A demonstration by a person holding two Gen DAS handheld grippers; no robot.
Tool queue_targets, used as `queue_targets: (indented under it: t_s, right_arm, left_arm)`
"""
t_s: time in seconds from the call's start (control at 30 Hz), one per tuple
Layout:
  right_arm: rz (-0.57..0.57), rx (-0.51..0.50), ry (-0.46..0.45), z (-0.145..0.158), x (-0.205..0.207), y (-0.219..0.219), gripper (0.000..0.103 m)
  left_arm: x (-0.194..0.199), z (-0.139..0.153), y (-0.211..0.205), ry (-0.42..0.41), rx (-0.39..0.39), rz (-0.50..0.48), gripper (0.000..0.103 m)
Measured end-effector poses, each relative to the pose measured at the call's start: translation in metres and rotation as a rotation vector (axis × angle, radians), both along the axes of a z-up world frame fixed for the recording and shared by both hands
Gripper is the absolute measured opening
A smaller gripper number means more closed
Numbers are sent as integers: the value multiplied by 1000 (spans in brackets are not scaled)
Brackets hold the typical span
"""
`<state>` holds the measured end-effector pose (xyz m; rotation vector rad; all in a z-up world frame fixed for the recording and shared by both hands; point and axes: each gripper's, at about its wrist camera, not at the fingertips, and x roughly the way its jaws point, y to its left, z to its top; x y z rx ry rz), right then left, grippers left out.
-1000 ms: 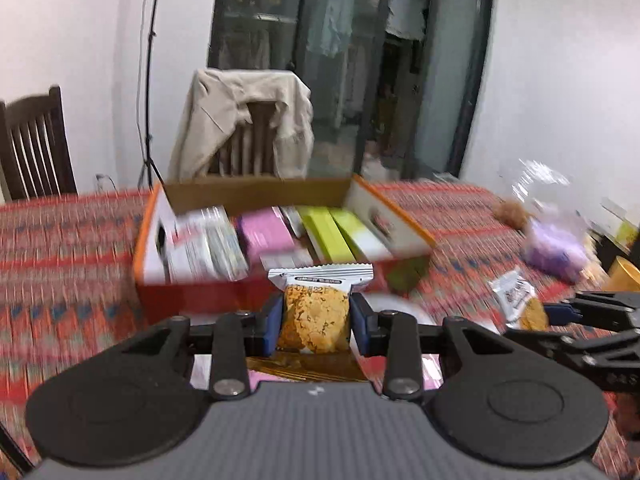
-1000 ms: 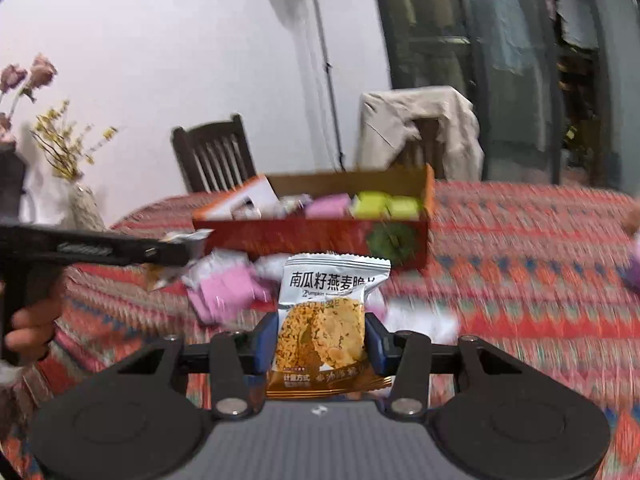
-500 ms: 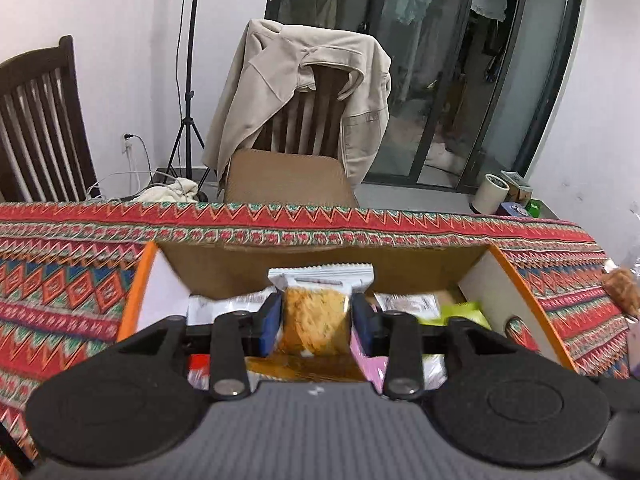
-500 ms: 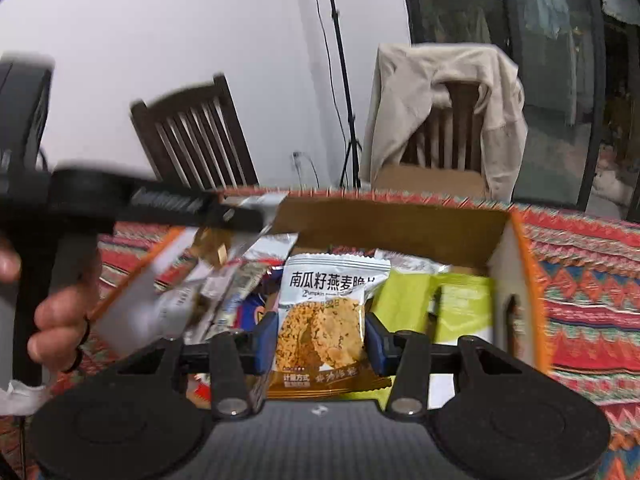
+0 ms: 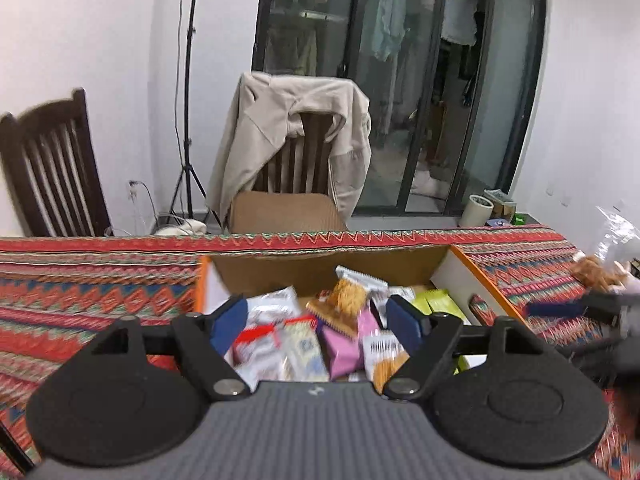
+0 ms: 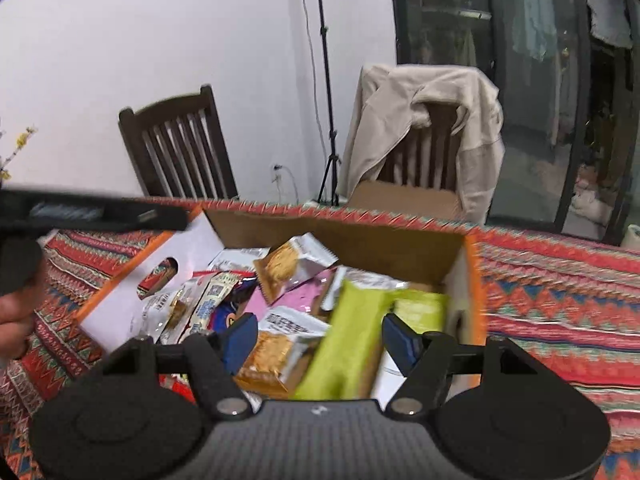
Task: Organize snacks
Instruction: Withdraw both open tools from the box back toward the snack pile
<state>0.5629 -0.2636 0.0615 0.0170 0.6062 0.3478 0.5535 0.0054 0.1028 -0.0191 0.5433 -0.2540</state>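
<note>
An orange-edged cardboard box [image 5: 328, 268] [image 6: 360, 236] on the patterned table holds several snack packets. My left gripper [image 5: 318, 322] is open and empty above the box. A cracker packet [image 5: 350, 294] lies tilted on the pile just past it. My right gripper [image 6: 320, 336] is open and empty above the box. A cracker packet [image 6: 272, 354] lies between its fingers on the pile. Another cracker packet [image 6: 290, 266] lies tilted further back. Green bars [image 6: 348, 344] and pink packets [image 5: 342, 346] fill the box.
A chair draped with a beige jacket [image 5: 296, 136] stands behind the table, a dark wooden chair [image 6: 176, 148] to its left. A clear bag of snacks [image 5: 600, 268] lies on the table at the right. The left gripper [image 6: 92, 212] shows at the left edge of the right wrist view.
Both grippers opened over the box and let go of their cracker packets, which now lie on the pile inside.
</note>
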Motion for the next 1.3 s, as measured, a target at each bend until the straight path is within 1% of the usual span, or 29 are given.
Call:
queue_targets:
  t_s: [0.07, 0.1, 0.23, 0.33, 0.47, 0.57, 0.67, 0.73, 0.8, 0.87, 0.93, 1.03, 1.1, 1.3]
  right_arm:
    - [-14, -1, -28, 10, -26, -15, 78]
    - [-19, -2, -40, 15, -39, -22, 79]
    - [-36, 9, -82, 27, -98, -46, 80]
    - [-47, 2, -109, 28, -144, -56, 82]
    - [-47, -23, -125, 19, -203, -60, 83]
    - [-70, -40, -139, 8, -243, -59, 85]
    - [-107, -61, -154, -6, -282, -53, 90]
    - [-118, -66, -150, -18, -307, -51, 90]
    - [-128, -47, -122, -31, -330, -51, 90]
    - [-124, -23, -75, -47, -350, -51, 90]
    - [-126, -10, -21, -63, -364, -50, 90]
    - [-144, -10, 37, -79, -376, -50, 90]
    - [-165, -14, 43, -83, -381, -52, 90]
    - [-205, 1, 11, -77, -380, -59, 90]
  left_arm:
    - [-39, 2, 9, -30, 9, 10, 83]
    - [-60, 1, 13, -37, 10, 10, 83]
    - [-134, -5, 20, -63, 37, 15, 86]
    - [-186, -10, 19, -92, 65, 32, 88]
    - [-243, -19, 20, -117, 60, 56, 88]
    - [-279, -29, 21, -120, 36, 98, 91]
    - [-312, -45, 14, -127, 42, 139, 94]
    - [-330, -58, 12, -114, 43, 145, 96]
    - [-341, -70, 8, -73, 45, 143, 96]
    - [-347, -79, 7, -39, 62, 142, 96]
    - [-349, -86, 8, -16, 70, 152, 96]
    - [-353, -88, 13, -3, 52, 156, 96]
    - [-352, -88, 13, -8, 52, 152, 96]
    - [-341, -86, 6, -12, 57, 120, 96]
